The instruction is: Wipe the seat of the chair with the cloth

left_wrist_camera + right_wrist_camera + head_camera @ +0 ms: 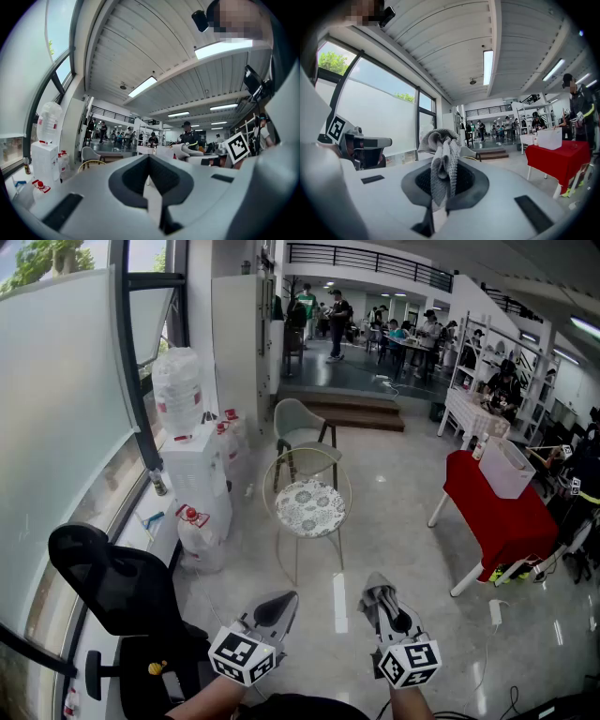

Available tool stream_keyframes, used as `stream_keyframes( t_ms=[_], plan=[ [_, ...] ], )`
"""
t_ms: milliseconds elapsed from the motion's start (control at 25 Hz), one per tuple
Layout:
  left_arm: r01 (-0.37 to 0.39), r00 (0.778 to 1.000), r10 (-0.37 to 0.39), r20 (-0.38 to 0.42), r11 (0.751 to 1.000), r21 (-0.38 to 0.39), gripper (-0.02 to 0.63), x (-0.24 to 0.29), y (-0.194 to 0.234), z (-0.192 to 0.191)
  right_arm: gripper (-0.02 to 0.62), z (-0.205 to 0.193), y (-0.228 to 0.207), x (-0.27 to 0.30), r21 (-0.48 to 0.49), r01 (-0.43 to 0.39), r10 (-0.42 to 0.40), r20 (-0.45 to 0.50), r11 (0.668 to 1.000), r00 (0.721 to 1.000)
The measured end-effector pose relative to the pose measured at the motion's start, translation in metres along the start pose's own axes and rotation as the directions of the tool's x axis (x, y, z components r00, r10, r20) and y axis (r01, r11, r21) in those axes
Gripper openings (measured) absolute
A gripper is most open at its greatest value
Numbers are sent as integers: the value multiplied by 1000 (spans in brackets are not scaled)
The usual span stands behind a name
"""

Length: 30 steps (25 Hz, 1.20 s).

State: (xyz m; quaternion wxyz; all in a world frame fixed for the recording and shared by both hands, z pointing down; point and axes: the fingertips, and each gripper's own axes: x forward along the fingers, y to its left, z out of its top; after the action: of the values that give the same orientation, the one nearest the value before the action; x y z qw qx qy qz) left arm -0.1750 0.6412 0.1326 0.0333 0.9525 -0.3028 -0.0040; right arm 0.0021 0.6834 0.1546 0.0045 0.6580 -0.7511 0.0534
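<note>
The chair point(310, 505) with a round patterned seat and thin gold wire frame stands on the floor ahead of me. My right gripper point(376, 595) points up and forward, shut on a grey knitted cloth point(439, 164) that bunches above its jaws; the cloth point(377, 596) shows small in the head view. My left gripper point(277, 608) is held low beside it, jaws shut with nothing between them point(150, 173). Both grippers are well short of the chair.
A pale green chair point(300, 426) stands behind the round one. Water dispenser point(199, 476) and bottles point(178, 390) line the left wall. A black office chair point(122, 601) sits near left. A red-covered table point(502, 512) with a white bin stands right. People are far back.
</note>
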Motion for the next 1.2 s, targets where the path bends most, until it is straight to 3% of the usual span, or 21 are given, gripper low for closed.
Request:
stream_keyframes(
  t_ms=[440, 1200],
  plan=[
    [11, 1000, -11, -2, 1000, -4, 6, -6, 7, -1, 20, -1, 12, 2, 3, 5, -5, 6, 1000, 1000],
    [51, 999, -51, -4, 999, -18, 6, 8, 65, -13, 21, -10, 44, 54, 3, 7, -7, 12, 1000, 1000]
  ],
)
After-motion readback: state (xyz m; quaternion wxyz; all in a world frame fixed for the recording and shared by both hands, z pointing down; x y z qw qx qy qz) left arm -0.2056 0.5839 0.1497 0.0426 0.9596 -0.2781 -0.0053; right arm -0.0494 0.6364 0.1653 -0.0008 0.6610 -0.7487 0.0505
